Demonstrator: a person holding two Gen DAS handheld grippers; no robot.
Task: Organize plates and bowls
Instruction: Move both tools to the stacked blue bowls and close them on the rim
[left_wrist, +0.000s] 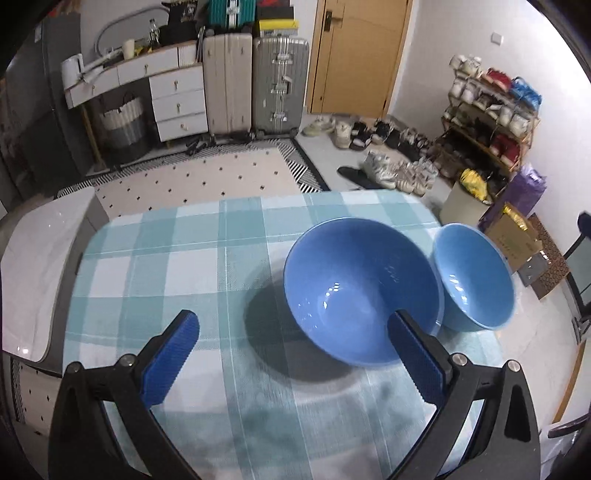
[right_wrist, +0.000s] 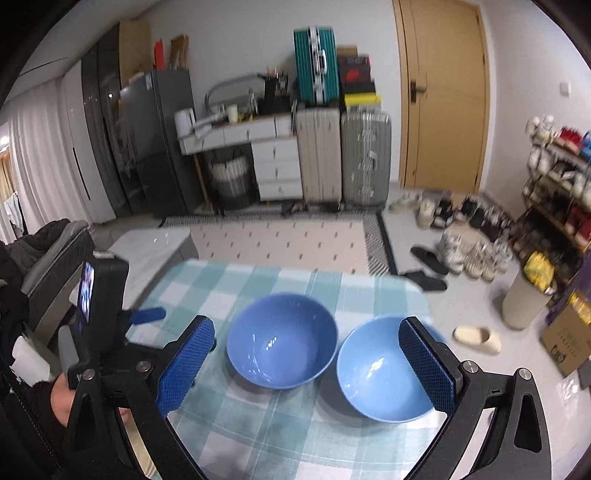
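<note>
Two bowls sit side by side near the desk's far right corner: the darker bowl and the lighter bowl. Both grippers, left and right, hang wide and empty. Best to pinch one rim squarely, then nest them.

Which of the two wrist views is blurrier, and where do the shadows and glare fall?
Right wrist view: softer, motion-smeared, especially the darker blue bowl and background. Left wrist view: sharp; that bowl casts a dark shadow leftward onto the checked tablecloth. Both: small highlights inside the bowls, including the lighter bowl, plus fisheye bending and black corners.
</note>
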